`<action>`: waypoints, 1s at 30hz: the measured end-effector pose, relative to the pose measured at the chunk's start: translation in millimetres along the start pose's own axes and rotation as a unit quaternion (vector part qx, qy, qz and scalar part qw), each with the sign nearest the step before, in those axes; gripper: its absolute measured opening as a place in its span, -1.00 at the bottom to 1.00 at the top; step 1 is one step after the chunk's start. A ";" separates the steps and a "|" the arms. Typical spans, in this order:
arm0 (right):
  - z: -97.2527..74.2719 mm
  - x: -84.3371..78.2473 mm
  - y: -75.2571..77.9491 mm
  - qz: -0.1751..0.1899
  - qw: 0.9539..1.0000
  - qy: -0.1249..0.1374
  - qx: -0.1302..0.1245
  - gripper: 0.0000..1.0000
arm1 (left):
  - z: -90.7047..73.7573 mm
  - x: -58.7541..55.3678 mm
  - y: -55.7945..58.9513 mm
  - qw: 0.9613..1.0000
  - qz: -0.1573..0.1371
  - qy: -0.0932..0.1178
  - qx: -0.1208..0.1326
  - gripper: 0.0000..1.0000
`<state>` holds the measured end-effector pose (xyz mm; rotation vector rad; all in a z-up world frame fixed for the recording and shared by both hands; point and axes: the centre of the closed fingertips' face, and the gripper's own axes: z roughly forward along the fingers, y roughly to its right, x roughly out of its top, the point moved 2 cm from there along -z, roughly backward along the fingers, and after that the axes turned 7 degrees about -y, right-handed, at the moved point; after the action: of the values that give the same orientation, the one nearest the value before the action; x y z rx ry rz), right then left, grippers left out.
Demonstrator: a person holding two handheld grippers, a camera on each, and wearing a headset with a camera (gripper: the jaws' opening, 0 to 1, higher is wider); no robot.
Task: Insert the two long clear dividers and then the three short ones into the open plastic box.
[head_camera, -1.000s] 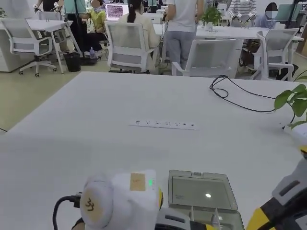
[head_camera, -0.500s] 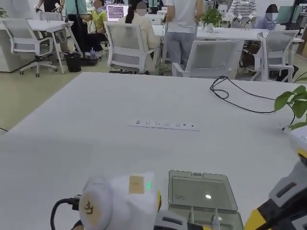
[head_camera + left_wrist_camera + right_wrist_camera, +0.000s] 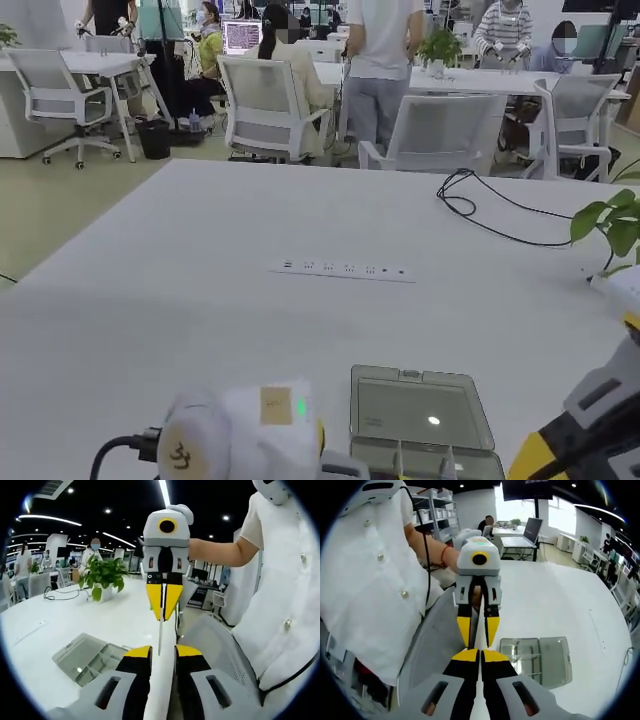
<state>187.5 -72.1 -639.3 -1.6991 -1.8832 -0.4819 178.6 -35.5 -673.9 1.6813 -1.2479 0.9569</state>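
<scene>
1 clear divider (image 3: 160,630), pinched in right gripper (image 3: 161,616), points lengthwise between slightly parted jaws of left gripper (image 3: 163,651).

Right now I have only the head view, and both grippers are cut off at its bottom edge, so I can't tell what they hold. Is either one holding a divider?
Observer: Yes. The right gripper is shut on a clear divider, seen edge-on in the left gripper view.
Operator: And the left?
Observer: The left gripper faces it, jaws apart on either side of that divider.
Operator: Over the box?
Observer: No. The open box lies on the table beside them, not beneath the divider.
</scene>
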 end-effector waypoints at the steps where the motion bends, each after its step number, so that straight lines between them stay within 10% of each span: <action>1: -0.3 -0.4 1.0 0.001 1.000 -0.001 -0.002 -0.94 | -0.7 -1.2 -1.0 1.000 0.000 -0.001 0.003 -0.64; 30: 16.2 -26.4 57.1 0.023 0.997 -0.035 -0.059 -0.94 | -21.7 -36.0 -31.2 0.997 -0.017 -0.028 0.067 0.19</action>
<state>242.5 -75.3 -673.7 -1.8531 -1.8932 -0.5322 198.7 2.6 -703.6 1.8395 -1.2119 0.9982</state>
